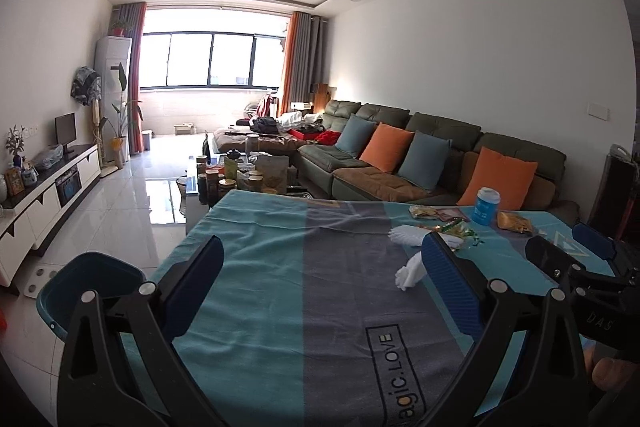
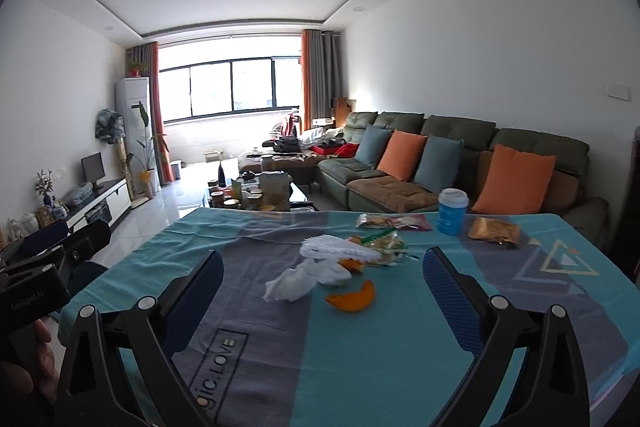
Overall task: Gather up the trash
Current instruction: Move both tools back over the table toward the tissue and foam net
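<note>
Hovering above the teal-and-grey tablecloth [image 2: 400, 347], the left gripper [image 1: 324, 267] and right gripper [image 2: 323, 279] both have fingers spread wide, holding nothing. The trash lies mid-table: crumpled tissue [image 2: 290, 285], orange peel [image 2: 353, 298], snack wrappers [image 2: 380, 249], blue cup [image 2: 452, 211]. A blue bin [image 1: 86, 291] sits off the table's left edge.
</note>
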`<control>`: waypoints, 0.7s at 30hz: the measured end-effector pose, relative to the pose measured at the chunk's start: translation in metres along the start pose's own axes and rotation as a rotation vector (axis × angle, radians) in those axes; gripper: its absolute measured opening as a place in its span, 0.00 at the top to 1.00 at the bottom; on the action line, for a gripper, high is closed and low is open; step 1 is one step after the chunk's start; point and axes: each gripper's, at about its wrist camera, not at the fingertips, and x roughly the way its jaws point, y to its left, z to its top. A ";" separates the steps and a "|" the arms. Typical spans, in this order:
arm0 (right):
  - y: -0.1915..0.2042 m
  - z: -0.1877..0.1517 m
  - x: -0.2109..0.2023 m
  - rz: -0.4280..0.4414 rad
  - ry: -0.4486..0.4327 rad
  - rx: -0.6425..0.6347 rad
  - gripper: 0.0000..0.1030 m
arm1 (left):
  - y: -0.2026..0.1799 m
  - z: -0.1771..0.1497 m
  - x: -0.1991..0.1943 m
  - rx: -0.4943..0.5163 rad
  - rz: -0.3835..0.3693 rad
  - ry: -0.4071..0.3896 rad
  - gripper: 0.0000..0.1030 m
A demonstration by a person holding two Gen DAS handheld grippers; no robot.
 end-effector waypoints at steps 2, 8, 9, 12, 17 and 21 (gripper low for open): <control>-0.004 -0.003 -0.002 -0.011 0.003 0.008 0.06 | -0.002 -0.003 0.000 0.011 -0.005 0.007 0.05; -0.012 -0.009 -0.010 -0.047 0.016 0.016 0.06 | -0.007 -0.011 -0.001 0.038 -0.021 0.036 0.05; -0.015 -0.010 -0.012 -0.053 0.015 0.022 0.06 | -0.007 -0.011 0.001 0.038 -0.023 0.040 0.05; -0.019 -0.011 -0.014 -0.065 0.017 0.026 0.06 | -0.014 -0.012 0.005 0.048 -0.038 0.049 0.05; -0.031 -0.011 -0.016 -0.078 0.022 0.040 0.06 | -0.026 -0.016 0.014 0.085 -0.067 0.072 0.05; -0.041 -0.011 -0.009 -0.089 0.042 0.051 0.06 | -0.035 -0.018 0.025 0.105 -0.086 0.094 0.05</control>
